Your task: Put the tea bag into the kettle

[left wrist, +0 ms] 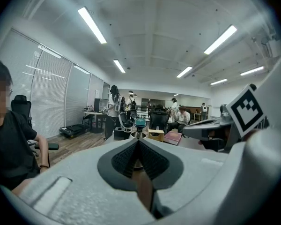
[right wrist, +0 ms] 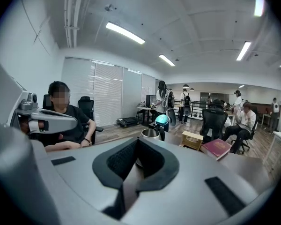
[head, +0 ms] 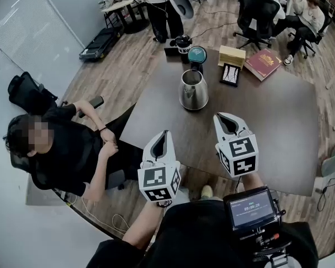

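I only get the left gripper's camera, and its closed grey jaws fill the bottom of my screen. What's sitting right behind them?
Observer: A steel kettle. In the head view its top looks open.
Operator: And the other gripper beside me, is it carrying anything?
Observer: No. In its own view, the right gripper has its jaws together with nothing between them.
Operator: Any tea bag about?
Observer: The head view shows a small black tray beyond the kettle with something pale in it, too small to say what.
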A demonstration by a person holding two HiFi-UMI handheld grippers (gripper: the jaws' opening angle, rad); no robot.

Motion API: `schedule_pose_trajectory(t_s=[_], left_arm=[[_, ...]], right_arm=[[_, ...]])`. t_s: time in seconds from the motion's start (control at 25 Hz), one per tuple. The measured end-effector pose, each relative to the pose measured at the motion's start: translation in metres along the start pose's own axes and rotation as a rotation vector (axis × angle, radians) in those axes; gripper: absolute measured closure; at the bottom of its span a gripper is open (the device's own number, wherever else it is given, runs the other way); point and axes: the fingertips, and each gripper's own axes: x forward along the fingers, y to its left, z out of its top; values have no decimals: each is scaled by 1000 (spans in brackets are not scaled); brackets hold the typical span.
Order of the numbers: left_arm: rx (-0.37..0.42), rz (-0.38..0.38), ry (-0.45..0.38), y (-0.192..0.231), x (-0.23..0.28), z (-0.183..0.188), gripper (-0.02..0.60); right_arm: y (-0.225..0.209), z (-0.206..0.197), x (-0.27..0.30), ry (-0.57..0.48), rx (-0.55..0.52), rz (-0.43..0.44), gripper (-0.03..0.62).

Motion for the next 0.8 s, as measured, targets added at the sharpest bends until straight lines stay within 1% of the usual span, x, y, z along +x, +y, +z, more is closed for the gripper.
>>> schedule_pose_trajectory(t_s=[0.36,0.8], left_arm=[[-4,21,-22,-4,-8,4,577],[-8,29,-24,-13,-14,0,577]], right_arm=[[2,4,-7,-14,-26,20,586],[0,0,-15,-14,-32,31,586]])
